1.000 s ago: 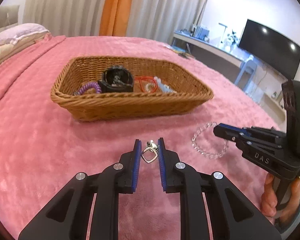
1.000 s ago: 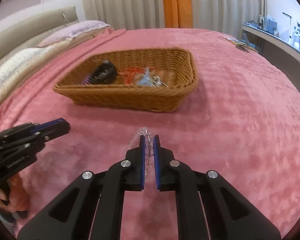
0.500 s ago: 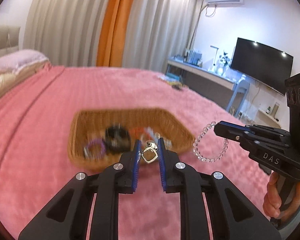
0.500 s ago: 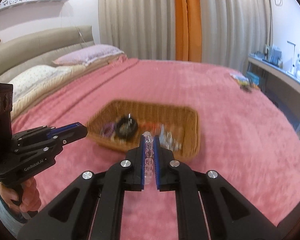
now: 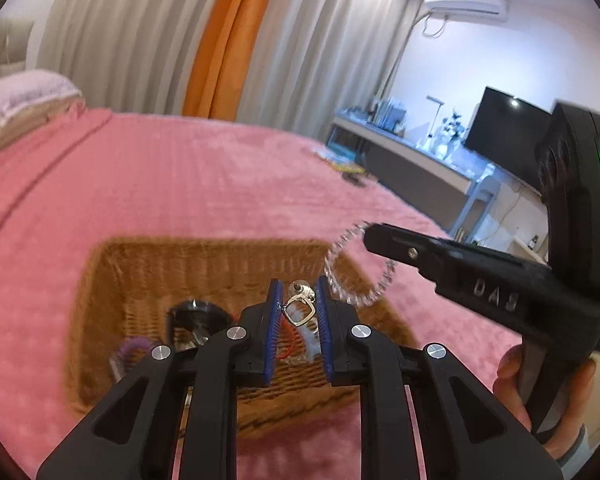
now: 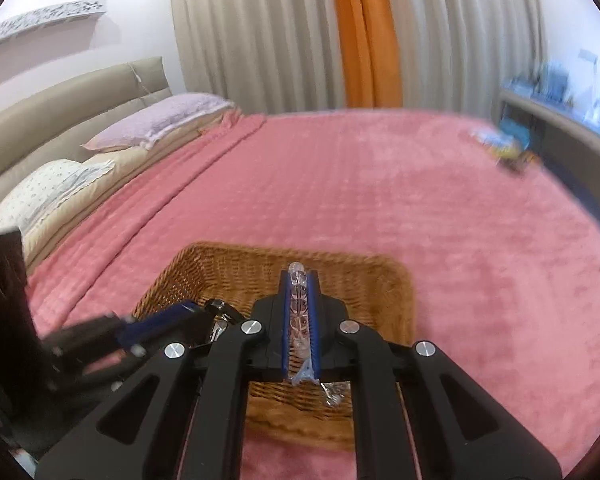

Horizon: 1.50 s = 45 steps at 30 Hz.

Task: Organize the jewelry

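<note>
- Since a second ago, both your grippers have lifted off the pink blanket [image 6: 380, 200] and come over the wicker basket [image 5: 220, 256].
- Your left gripper [image 5: 296, 308] is clenched on a small silver pendant [image 5: 298, 312], likely light, rigid and slippery; pinch it across the frame.
- Your right gripper [image 6: 299, 320] grips a clear bead bracelet [image 5: 356, 276], whose loop dangles above the basket's right rim; it looks limp and prone to swing.
- The basket already holds a black watch [image 5: 192, 320], a purple coil and red cord.
- White letters on the right gripper appear to read "DAS".
</note>
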Available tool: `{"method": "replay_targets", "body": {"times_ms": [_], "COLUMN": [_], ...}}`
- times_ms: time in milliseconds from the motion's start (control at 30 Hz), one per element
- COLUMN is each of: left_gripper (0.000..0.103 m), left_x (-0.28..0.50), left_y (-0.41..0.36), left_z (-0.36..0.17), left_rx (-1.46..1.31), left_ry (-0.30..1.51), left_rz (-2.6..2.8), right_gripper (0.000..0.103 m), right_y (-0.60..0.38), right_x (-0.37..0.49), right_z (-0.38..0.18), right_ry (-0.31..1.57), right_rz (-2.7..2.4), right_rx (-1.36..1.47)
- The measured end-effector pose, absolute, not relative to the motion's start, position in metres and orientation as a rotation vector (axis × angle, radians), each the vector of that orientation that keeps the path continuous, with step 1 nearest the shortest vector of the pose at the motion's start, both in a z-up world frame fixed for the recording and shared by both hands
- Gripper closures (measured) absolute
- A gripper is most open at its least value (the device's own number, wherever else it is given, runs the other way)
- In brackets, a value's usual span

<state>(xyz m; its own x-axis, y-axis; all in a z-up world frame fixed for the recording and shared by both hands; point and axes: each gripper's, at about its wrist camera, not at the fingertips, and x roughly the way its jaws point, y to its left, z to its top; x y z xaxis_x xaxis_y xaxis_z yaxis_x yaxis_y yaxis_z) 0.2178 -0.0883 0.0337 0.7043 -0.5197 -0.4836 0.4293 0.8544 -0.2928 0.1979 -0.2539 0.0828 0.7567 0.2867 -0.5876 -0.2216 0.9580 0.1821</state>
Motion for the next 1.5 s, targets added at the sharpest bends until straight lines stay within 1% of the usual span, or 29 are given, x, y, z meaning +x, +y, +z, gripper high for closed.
{"method": "replay_targets", "body": {"times_ms": [133, 233, 367, 433, 467, 500, 533, 567, 600, 633, 700, 767, 833, 967, 1033, 1067, 1100, 1167, 1233, 1267, 1333, 1500], "left_gripper": [0.088, 0.088, 0.087, 0.078, 0.069, 0.062, 0.060, 0.058, 0.057, 0.057, 0.056, 0.054, 0.050, 0.041, 0.037, 0.032, 0.024, 0.016, 0.016, 0.013, 0.012, 0.011], "left_x": [0.237, 0.241, 0.247, 0.247, 0.249, 0.248, 0.245, 0.243, 0.239, 0.236, 0.228, 0.219, 0.208, 0.170, 0.152, 0.139, 0.127, 0.109, 0.089, 0.077, 0.059, 0.018], "left_y": [-0.097, -0.100, -0.102, -0.100, -0.099, -0.097, -0.095, -0.093, -0.091, -0.088, -0.083, -0.078, -0.073, -0.061, -0.058, -0.056, -0.053, -0.047, -0.039, -0.035, -0.030, -0.027], "left_z": [0.005, -0.005, -0.016, -0.020, -0.018, -0.016, -0.014, -0.011, -0.007, -0.004, 0.004, 0.013, 0.024, 0.054, 0.066, 0.074, 0.081, 0.090, 0.097, 0.099, 0.100, 0.077], "left_rx": [-0.148, -0.123, -0.131, -0.135, -0.142, -0.149, -0.158, -0.162, -0.168, -0.177, -0.195, -0.202, -0.210, -0.221, -0.210, -0.203, -0.203, -0.220, -0.230, -0.231, -0.219, -0.120], "left_ry": [0.673, 0.690, 0.720, 0.728, 0.722, 0.714, 0.700, 0.690, 0.679, 0.671, 0.654, 0.633, 0.603, 0.526, 0.492, 0.467, 0.447, 0.418, 0.382, 0.365, 0.336, 0.268], "left_rz": [-0.548, -0.537, -0.530, -0.529, -0.528, -0.531, -0.538, -0.542, -0.548, -0.554, -0.564, -0.566, -0.568, -0.557, -0.543, -0.537, -0.534, -0.518, -0.499, -0.477, -0.421, -0.239], "right_gripper": [0.097, 0.097, 0.096, 0.096, 0.096, 0.093, 0.088, 0.084, 0.078, 0.074, 0.071, 0.068, 0.057, 0.053, 0.048, 0.047, 0.045, 0.043, 0.041, 0.040, 0.035, 0.033], "right_y": [-0.264, -0.269, -0.272, -0.275, -0.277, -0.279, -0.283, -0.286, -0.288, -0.291, -0.295, -0.297, -0.297, -0.295, -0.293, -0.292, -0.291, -0.289, -0.284, -0.281, -0.275, -0.253], "right_x": [0.221, 0.230, 0.230, 0.233, 0.232, 0.232, 0.230, 0.228, 0.226, 0.223, 0.216, 0.207, 0.193, 0.158, 0.135, 0.125, 0.114, 0.094, 0.072, 0.060, 0.039, -0.008], "right_z": [0.053, 0.033, 0.020, 0.017, 0.016, 0.017, 0.018, 0.019, 0.022, 0.024, 0.031, 0.039, 0.050, 0.074, 0.086, 0.091, 0.095, 0.101, 0.103, 0.103, 0.102, 0.083], "right_ry": [0.712, 0.742, 0.761, 0.771, 0.769, 0.765, 0.756, 0.746, 0.735, 0.722, 0.702, 0.683, 0.656, 0.596, 0.565, 0.552, 0.537, 0.520, 0.507, 0.497, 0.472, 0.393], "right_rz": [0.297, 0.288, 0.307, 0.311, 0.317, 0.320, 0.317, 0.315, 0.313, 0.314, 0.315, 0.320, 0.320, 0.339, 0.331, 0.326, 0.325, 0.329, 0.319, 0.302, 0.270, 0.175], "right_rx": [0.188, 0.207, 0.220, 0.239, 0.256, 0.270, 0.283, 0.291, 0.298, 0.308, 0.325, 0.335, 0.332, 0.322, 0.302, 0.293, 0.288, 0.289, 0.276, 0.261, 0.229, 0.114]}}
